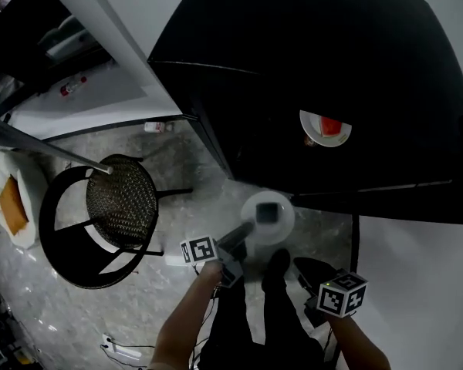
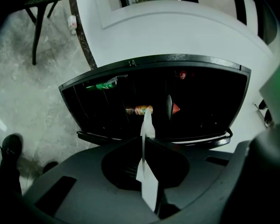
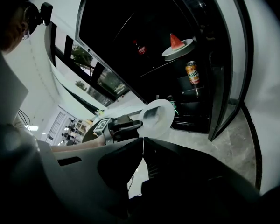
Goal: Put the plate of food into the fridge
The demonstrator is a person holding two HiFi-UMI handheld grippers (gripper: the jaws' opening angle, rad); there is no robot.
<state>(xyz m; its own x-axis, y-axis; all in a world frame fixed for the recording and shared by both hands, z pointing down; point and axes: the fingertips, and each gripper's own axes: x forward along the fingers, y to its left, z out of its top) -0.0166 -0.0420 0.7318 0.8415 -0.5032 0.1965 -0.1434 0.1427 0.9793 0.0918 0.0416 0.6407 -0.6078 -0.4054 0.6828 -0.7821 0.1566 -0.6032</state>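
Grey marble floor (image 1: 31, 299) lay beneath the white round plate (image 1: 284, 226) and the dark square piece on it. The left tongs (image 1: 245, 231) pinched its rim, just before the open black fridge (image 1: 386, 68). The right tongs (image 3: 142, 155) were pressed together on nothing. Inside the fridge, a second plate (image 1: 325, 133) held a red watermelon wedge (image 1: 330, 126).

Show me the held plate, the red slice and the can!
held plate (image 1: 284, 225): head view, bare rim.
red slice (image 3: 175, 40): right gripper view, red middle.
can (image 3: 192, 73): right gripper view, orange side.
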